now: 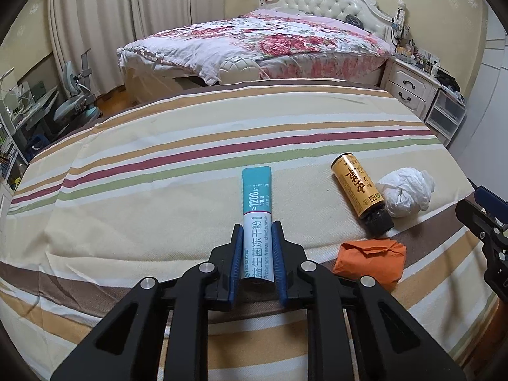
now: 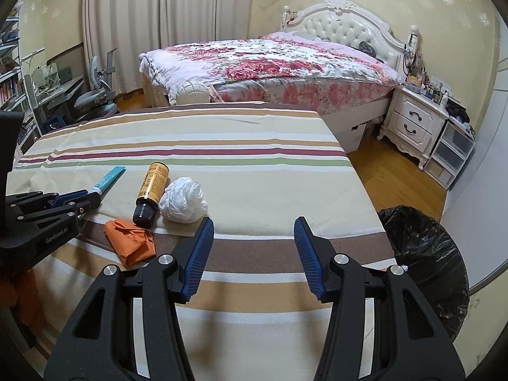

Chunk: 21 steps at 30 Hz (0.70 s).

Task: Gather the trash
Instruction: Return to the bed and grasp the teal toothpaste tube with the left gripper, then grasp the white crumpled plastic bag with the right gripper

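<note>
So the striped bench [image 1: 190, 146] takes up most of both views, with a black-bagged trash bin [image 2: 425, 254] on the floor off its right edge. On the cloth, roughly from big to small: an orange paper wad [image 1: 370, 262], a crumpled white tissue ball [image 1: 406, 190], an amber bottle [image 1: 358, 190] and a teal-and-white powder sachet [image 1: 257, 209].

The left gripper [image 1: 257, 247] has its fingers clenched on the sachet's white end. The sachet's long axis runs straight along the fingers, teal end pointing away toward the far side of the bench (in the right wrist view it looks angled up-right, same thing really).

The bottle lies on its side, black cap toward the near edge, its base pointing away and a bit left. The tissue ball touches its right side; the orange wad sits just beside the cap.

The right gripper [image 2: 250, 250] hovers over bare cloth, fingers released with nothing between them.
</note>
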{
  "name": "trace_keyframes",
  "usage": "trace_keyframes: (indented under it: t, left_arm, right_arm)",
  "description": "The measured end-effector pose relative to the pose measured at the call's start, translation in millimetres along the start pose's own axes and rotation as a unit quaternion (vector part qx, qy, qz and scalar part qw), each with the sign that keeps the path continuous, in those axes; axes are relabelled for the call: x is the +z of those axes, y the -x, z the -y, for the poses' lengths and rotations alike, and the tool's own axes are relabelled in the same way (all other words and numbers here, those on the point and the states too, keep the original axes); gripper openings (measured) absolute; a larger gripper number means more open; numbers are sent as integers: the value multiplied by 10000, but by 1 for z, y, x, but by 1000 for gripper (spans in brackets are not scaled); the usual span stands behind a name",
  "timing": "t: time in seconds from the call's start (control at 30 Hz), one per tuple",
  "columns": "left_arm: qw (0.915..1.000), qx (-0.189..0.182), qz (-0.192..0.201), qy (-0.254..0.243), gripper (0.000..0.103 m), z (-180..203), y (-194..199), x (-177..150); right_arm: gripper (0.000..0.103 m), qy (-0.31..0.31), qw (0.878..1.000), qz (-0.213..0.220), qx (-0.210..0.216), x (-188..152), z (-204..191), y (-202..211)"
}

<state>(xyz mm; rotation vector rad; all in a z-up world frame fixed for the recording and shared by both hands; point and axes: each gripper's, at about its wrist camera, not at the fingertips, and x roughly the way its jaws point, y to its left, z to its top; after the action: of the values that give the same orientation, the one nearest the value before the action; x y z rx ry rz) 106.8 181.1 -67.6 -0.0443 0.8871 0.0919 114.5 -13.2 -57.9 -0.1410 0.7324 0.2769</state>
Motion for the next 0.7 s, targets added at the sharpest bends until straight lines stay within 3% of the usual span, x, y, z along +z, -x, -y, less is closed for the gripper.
trace_keyframes:
  t: [0.27, 0.33, 0.4, 0.47, 0.6, 0.7]
  left_arm:
    - [9996, -70, -87, 267, 20, -18, 9, -11]
    - [9995, -60, -75, 299, 23, -19, 8, -10]
    - [9994, -49, -44, 329, 39, -19, 8, -9]
    - [9993, -34, -17, 365, 42, -20, 7, -6]
    - [9994, -64, -51, 337, 40, -19, 2, -3]
    - [9997, 46, 8, 239, 25, -18, 1, -5]
  right_arm:
    - [52, 11, 10000, -17, 28, 2, -4, -2]
    - [52, 28, 10000, -26, 48, 2, -8, -3]
    - [52, 52, 10000, -18, 65, 4, -11, -3]
    - [52, 72, 9999, 4, 79, 5, -13, -2]
    - [56, 103, 9998, 81, 121, 11, -18, 0]
    - [56, 146, 9997, 120, 166, 15, -24, 1]
